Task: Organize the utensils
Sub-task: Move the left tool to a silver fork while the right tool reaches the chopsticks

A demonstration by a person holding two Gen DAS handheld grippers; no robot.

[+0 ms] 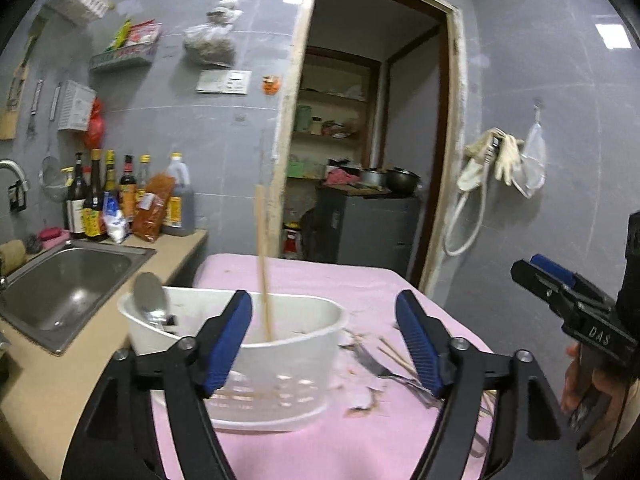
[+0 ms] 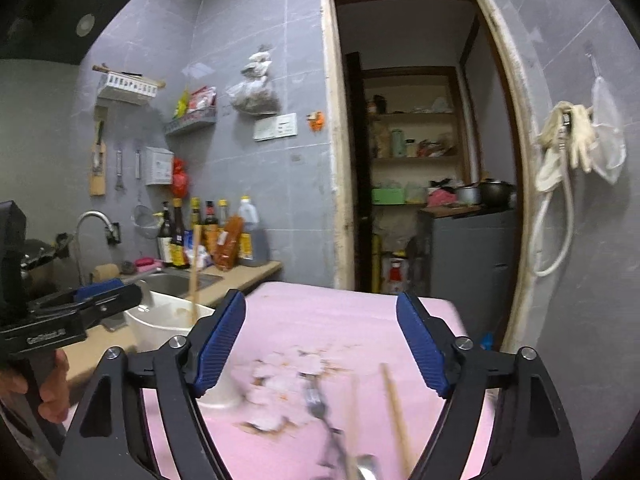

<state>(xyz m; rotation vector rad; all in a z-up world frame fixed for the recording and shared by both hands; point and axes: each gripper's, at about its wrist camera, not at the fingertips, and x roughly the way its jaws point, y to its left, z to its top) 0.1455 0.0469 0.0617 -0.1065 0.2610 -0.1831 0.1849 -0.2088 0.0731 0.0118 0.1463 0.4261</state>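
Left wrist view, lower left: the white holder (image 1: 240, 364) contains a spoon (image 1: 150, 300) and one chopstick (image 1: 264, 264). The left hand-held gripper (image 1: 324, 340) stands wide, empty. Lower right of the right wrist view: fork (image 2: 320, 404) and chopsticks (image 2: 396, 412) lie on the pink worktop (image 2: 340, 320); the right hand-held gripper (image 2: 320, 344) stands wide, empty. Thin, stiff, probably slippery: grasp mid-shaft.

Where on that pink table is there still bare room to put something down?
The far stretch of the pink tablecloth, between the white utensil basket and the doorway, is bare, as is the near strip in front of the basket. It is crowded right of the basket, where the fork and loose chopsticks lie.
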